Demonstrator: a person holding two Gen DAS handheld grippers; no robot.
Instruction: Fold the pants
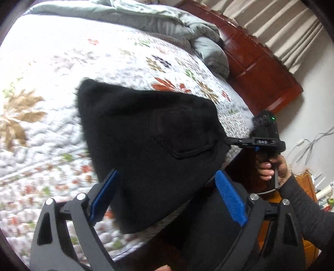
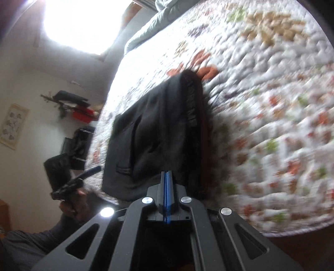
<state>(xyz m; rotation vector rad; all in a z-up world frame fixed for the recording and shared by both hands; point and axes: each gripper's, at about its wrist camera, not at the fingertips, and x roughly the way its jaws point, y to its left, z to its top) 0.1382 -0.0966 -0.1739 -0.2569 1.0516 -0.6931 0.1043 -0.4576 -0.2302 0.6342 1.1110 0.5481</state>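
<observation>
A bed covered by a white floral quilt (image 1: 52,68) fills most of both views, with a rumpled grey-green duvet (image 1: 146,18) bunched at its far end against a red-brown wooden headboard (image 1: 263,68) and pale pleated curtains (image 1: 292,31) behind it. The black pants (image 1: 150,141), folded into a compact dark bundle, lie on the quilt at the near edge of the bed, part of the fabric hanging over that edge; a back pocket seam shows on the upper layer, and in the right wrist view a lettered waistband runs along the bundle's right side. The left gripper (image 1: 167,198) has its blue-padded fingers spread wide apart, one on either side of the pants' near portion, with neither pad visibly pressing the cloth. The right gripper (image 2: 167,179) has its two blue pads drawn together at the near edge of the pants; whether a thin fold of fabric is pinched between them cannot be told. The right hand (image 1: 271,168), in a dark grey sleeve, grasps that gripper's handle beside the bed's corner.
</observation>
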